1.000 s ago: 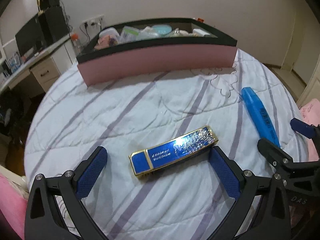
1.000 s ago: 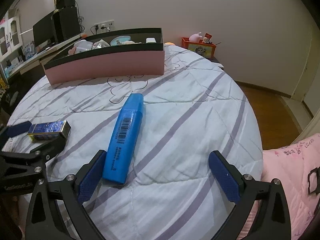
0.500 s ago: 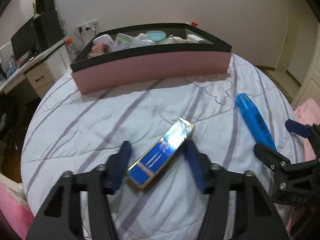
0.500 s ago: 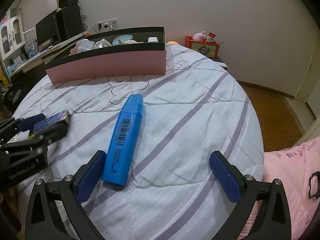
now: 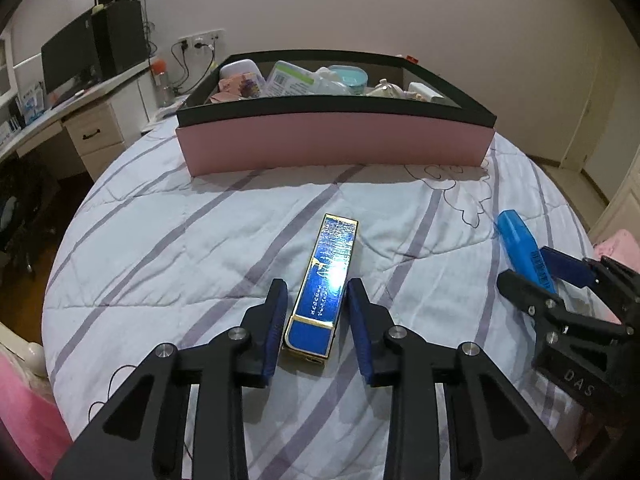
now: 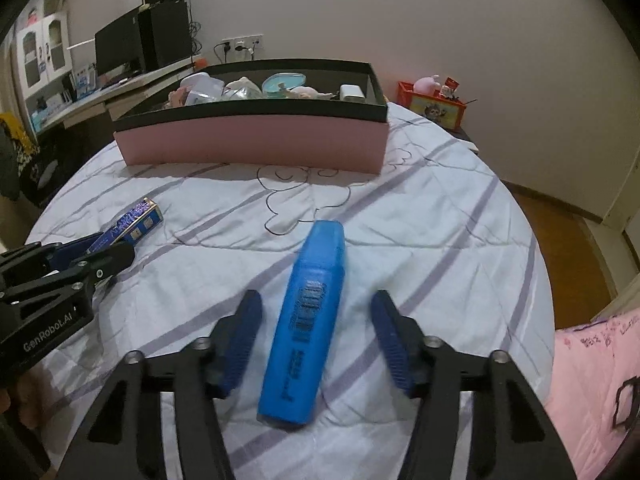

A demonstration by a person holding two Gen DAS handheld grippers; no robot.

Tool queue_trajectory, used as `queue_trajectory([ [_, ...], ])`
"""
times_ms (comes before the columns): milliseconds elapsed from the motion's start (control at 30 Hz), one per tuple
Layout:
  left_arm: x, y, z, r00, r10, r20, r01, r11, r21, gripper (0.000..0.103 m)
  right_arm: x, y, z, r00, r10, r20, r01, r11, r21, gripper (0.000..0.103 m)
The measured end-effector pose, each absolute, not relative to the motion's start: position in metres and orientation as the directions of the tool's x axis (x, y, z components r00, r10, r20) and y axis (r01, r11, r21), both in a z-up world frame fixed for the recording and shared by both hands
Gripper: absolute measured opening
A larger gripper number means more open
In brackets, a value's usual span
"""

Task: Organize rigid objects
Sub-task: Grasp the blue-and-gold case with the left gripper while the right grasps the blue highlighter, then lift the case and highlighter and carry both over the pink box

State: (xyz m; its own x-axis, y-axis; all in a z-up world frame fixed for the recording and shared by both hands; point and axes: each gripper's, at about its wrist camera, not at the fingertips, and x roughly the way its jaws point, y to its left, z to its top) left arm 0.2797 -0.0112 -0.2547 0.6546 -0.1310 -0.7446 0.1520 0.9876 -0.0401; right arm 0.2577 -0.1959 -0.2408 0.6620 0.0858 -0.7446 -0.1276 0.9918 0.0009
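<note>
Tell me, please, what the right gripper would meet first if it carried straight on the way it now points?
Most likely the blue highlighter, which lies lengthwise between the right gripper's closing, not yet touching pads. Pointing downward, it would then press into the striped quilt, well short of the pink box.

Two blue items and a filled box on the bed
Glossy blue gold-trimmed case [image 5: 326,288] lies flat mid-bed; blue highlighter [image 6: 306,328] lies capped nearer the right edge; pink black-rimmed box [image 5: 336,142] sits at the far edge

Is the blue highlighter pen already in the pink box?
No: the blue highlighter pen lies on the striped quilt, short of the pink, black-rimmed box.
</note>
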Motion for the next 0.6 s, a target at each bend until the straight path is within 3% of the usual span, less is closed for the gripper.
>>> queue_trajectory([
  [33,0.28,-0.011,-0.255,0.652,-0.141,-0.746,0.157,0.986,-0.049,0.035,0.258,-0.195,-0.24,0.662,0.092,-0.744,-0.134,0.991,0.003,0.04],
  [133,0.279,-0.011,-0.255,0.652,-0.149,-0.743,0.169,0.984,-0.048,0.034,0.258,-0.189,-0.24,0.666,0.112,-0.737,-0.16,0.987,0.005,0.027],
  [200,0.278,-0.011,-0.254,0.655,-0.17,-0.737,0.184,0.981,-0.062,0.022,0.259,-0.184,-0.241,0.669,0.115,-0.734,-0.175,0.984,-0.005,0.027],
  [600,0.279,-0.019,-0.255,0.655,-0.135,-0.744,0.193,0.981,-0.008,0.021,0.259,-0.175,-0.241,0.681,0.061,-0.73,-0.167,0.983,-0.074,0.027],
])
